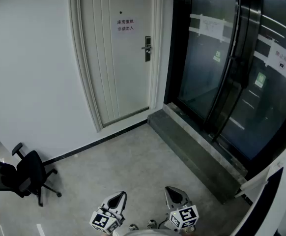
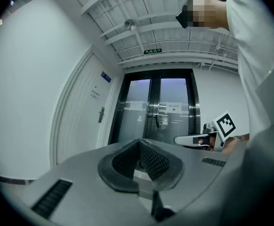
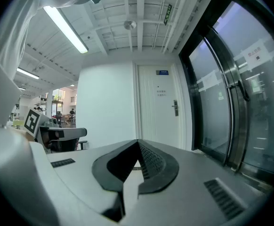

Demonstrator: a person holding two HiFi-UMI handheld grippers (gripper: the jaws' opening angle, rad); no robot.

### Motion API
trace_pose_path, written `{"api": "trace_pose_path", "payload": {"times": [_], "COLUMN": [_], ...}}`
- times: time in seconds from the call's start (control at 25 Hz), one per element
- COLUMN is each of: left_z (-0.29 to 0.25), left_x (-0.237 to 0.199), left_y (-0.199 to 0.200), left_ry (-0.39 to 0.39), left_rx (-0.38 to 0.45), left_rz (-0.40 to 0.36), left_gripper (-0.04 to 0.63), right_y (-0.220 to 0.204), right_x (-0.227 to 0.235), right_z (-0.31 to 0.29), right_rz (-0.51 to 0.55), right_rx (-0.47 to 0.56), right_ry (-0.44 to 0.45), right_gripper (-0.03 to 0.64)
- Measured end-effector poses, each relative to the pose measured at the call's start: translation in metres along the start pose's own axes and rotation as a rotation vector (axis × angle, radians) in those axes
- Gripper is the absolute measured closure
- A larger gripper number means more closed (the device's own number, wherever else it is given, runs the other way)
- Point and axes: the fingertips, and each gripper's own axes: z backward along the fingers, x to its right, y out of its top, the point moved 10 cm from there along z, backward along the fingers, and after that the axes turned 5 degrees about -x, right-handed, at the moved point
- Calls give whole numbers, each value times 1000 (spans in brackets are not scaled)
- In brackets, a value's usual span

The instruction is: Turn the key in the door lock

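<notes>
The white door (image 1: 118, 58) stands closed at the far side of the lobby, with its dark lock plate and handle (image 1: 147, 48) on the right edge. No key can be made out at this distance. Both grippers are held low and near me, far from the door. My left gripper (image 1: 117, 198) and right gripper (image 1: 174, 193) are both shut with nothing between the pads. The lock (image 2: 100, 114) shows small in the left gripper view beyond the shut left gripper (image 2: 139, 143). In the right gripper view the lock (image 3: 175, 108) lies beyond the shut right gripper (image 3: 138, 143).
Dark glass double doors (image 1: 231, 68) fill the right side, behind a raised stone step (image 1: 197, 154). A black office chair (image 1: 22, 175) stands at the left by the white wall. Grey floor stretches between me and the door.
</notes>
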Motion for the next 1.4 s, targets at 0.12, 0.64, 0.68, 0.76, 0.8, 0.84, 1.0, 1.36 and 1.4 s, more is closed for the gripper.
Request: {"api": "trace_pose_path", "payload": {"times": [0.12, 0.64, 0.68, 0.76, 0.8, 0.84, 1.0, 1.36, 1.4], "left_z": [22, 10, 7, -1, -6, -13, -48, -93, -97], "left_x": [-9, -14, -15, -18, -19, -18, -9, -3, -5], "left_y": [5, -3, -6, -9, -9, -7, 11, 12, 10], "left_ry": [31, -72, -68, -54, -48, -46, -44, -33, -30], "left_rx": [-4, -53, -56, -64, -65, -62, -35, -37, -50], "left_rz": [-32, -62, -60, -67, -69, -68, -91, -116, -114], "left_gripper": [592, 592, 592, 592, 592, 592, 592, 592, 592], "right_y": [0, -16, -19, -23, -23, -20, -8, -28, -28], "right_x": [-21, -27, -24, -17, -12, -5, 32, 87, 93], "right_z": [-8, -7, -7, -8, -8, -7, -1, 1, -4], "right_rz": [-7, -18, -19, -22, -25, -31, -73, -85, -87], "right_rx": [-4, -13, -16, -7, 8, 30, 95, 43, 42], "right_ry": [31, -17, -22, -29, -33, -37, -50, -134, -141], "right_gripper": [615, 615, 615, 615, 615, 615, 615, 615, 615]}}
